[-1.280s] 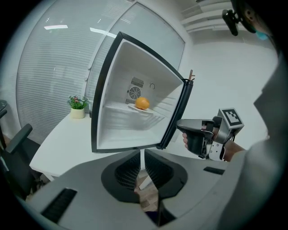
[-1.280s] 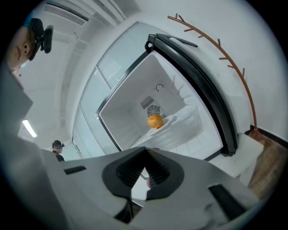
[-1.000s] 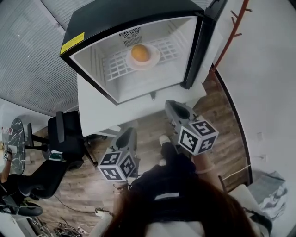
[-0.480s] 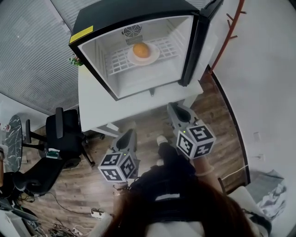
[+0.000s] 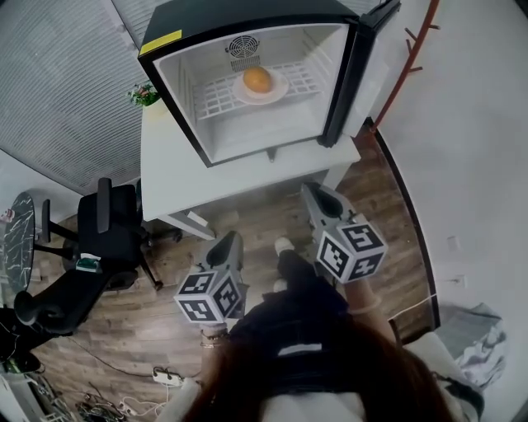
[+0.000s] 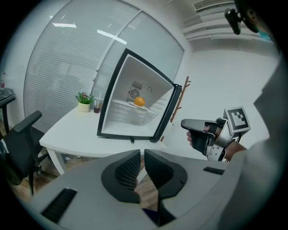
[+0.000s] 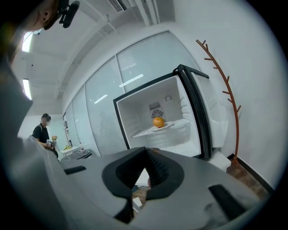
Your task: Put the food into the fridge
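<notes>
View from above a person's head, looking down at a small black fridge [image 5: 247,16] that stands on a white table [image 5: 173,177]. Its door [image 5: 355,74] is swung wide open at the right. Inside, an orange [image 5: 256,79] sits on a white plate [image 5: 276,89], which rests on the wire shelf [image 5: 219,97] near the back wall, below a round fan grille.

The person holds both tools low over the wood floor [image 5: 264,210], well apart from the fridge and pointing towards it. The left gripper [image 5: 230,241] has its fingers drawn together, with only a sliver of light between the tips and nothing in them. The right gripper [image 5: 318,191] has its fingers closed tip to tip, also empty.

A small potted plant [image 5: 144,93] stands on the table's far left corner. A black office chair [image 5: 115,227] is at the left of the table, and a thin brown branching coat stand [image 5: 417,49] rises against the white wall at the right.
</notes>
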